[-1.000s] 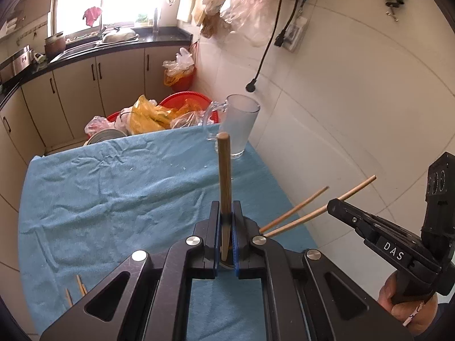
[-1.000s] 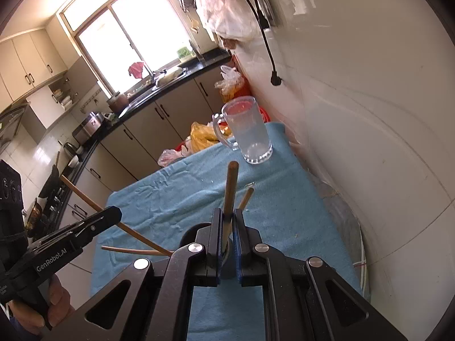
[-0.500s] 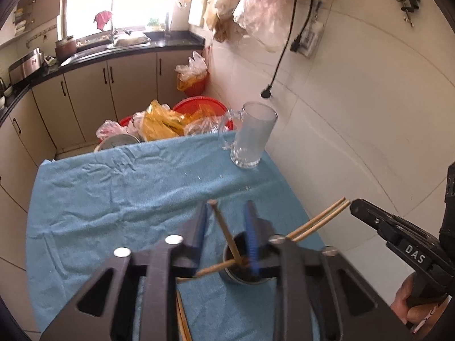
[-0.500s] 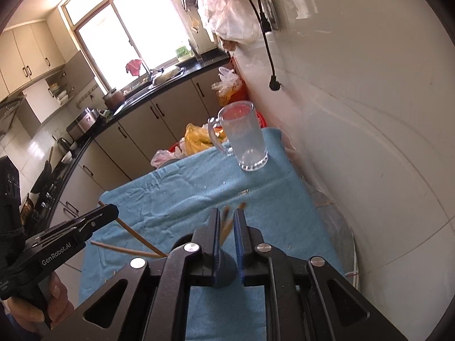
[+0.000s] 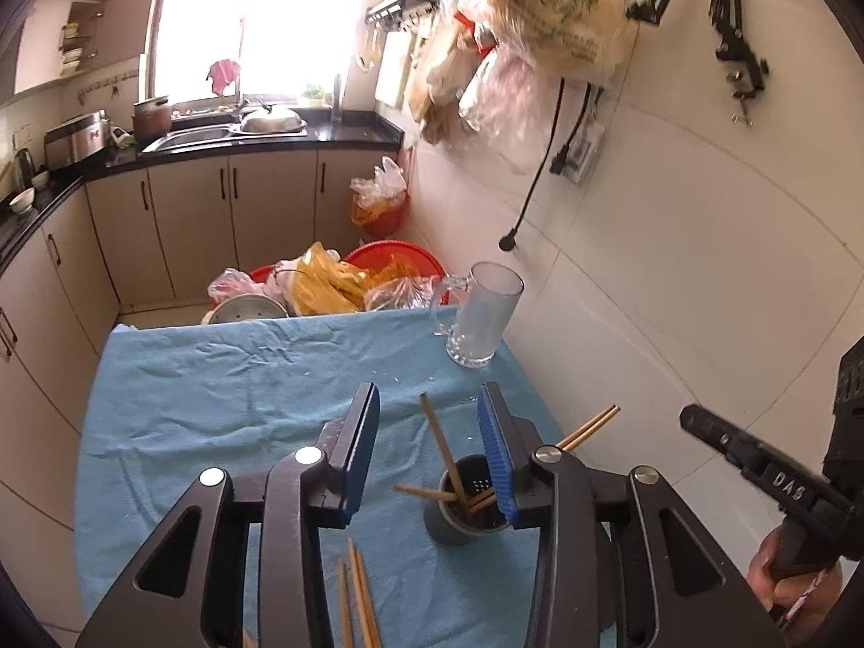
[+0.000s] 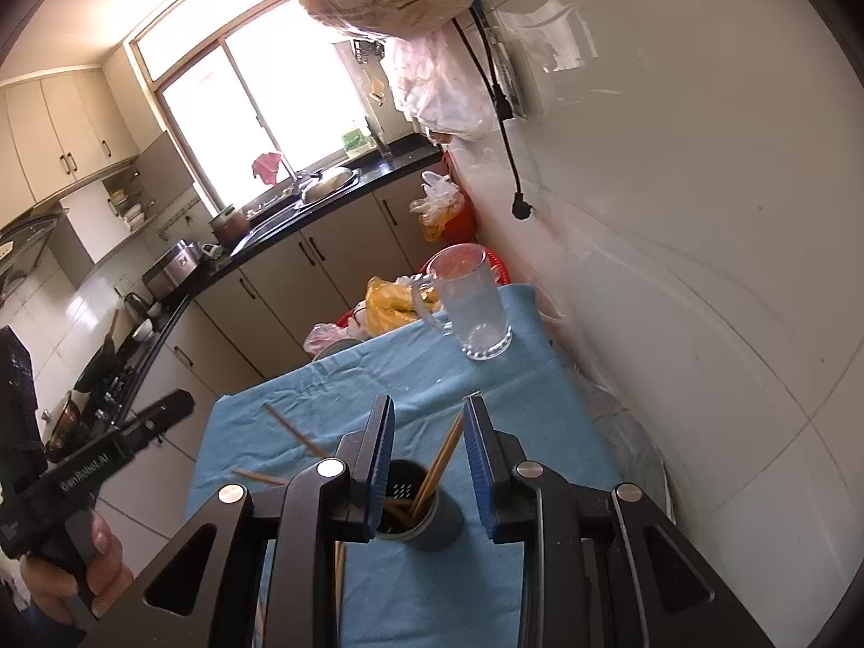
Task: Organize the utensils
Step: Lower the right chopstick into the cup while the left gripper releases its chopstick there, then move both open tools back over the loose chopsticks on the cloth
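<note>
Two grippers hang over a blue cloth, both with jaws opening and nothing pressed between the pads. Lowest in the left wrist view, loose chopsticks lie flat on the cloth, seen between the left gripper's arms. Just above them a dark holder stands at lower centre with several chopsticks leaning out of it, one tip reaching up between the blue pads without touching them. In the right wrist view the holder sits under the right gripper, a pair of sticks rising between its jaws, likewise free. The sticks look light, stiff and smooth, likely to roll or slip; the flat ones are probably best pinched near mid-length, across the pair, so they lift level. Farther up the cloth, near the wall at centre right, stands an empty glass mug, breakable and best left alone. Beyond the table edge sit red basins with plastic bags.
</note>
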